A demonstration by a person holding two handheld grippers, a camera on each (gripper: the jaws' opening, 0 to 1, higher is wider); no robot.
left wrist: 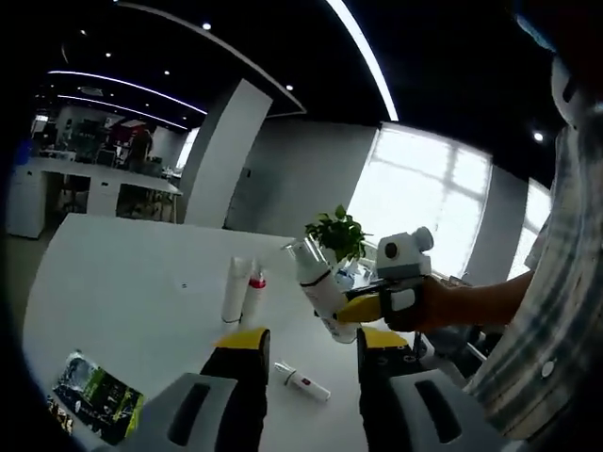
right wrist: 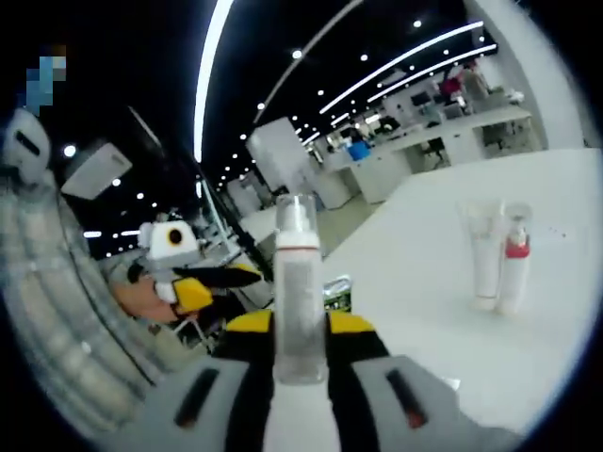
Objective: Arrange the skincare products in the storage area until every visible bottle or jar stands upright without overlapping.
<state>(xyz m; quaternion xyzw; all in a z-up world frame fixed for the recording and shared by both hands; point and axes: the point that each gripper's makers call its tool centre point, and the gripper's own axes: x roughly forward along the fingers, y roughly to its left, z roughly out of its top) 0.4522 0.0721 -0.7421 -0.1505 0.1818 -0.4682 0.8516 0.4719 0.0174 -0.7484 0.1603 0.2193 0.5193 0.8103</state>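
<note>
While the right gripper [right wrist: 300, 325] clamps its yellow-tipped jaws on the lower body of a clear cylindrical pump bottle with a dark band under its transparent cap [right wrist: 298, 282], that bottle stands lengthwise along the jaws in the right gripper view, cap toward the ceiling. In the left gripper view the same bottle [left wrist: 320, 287] is held above the white table [left wrist: 122, 282] — tilted, cap end up and to the left, base down toward the right gripper [left wrist: 363, 309] and the hand behind it.

At the table's left edge lies a flat dark packet with green print [left wrist: 94, 395]. Further right two products stand upright, just beside each other: a white squeeze tube [left wrist: 235, 290] and a slim white bottle with a red collar [left wrist: 254, 294]; both long axes are vertical. Right of them a small white tube with a red mark [left wrist: 303, 381] lies on its side, between the left gripper's jaws in the picture. The left gripper [left wrist: 303, 341] has its jaws spread wide — nothing between them. Beyond the held bottle sits a green leafy plant [left wrist: 337, 234].
</note>
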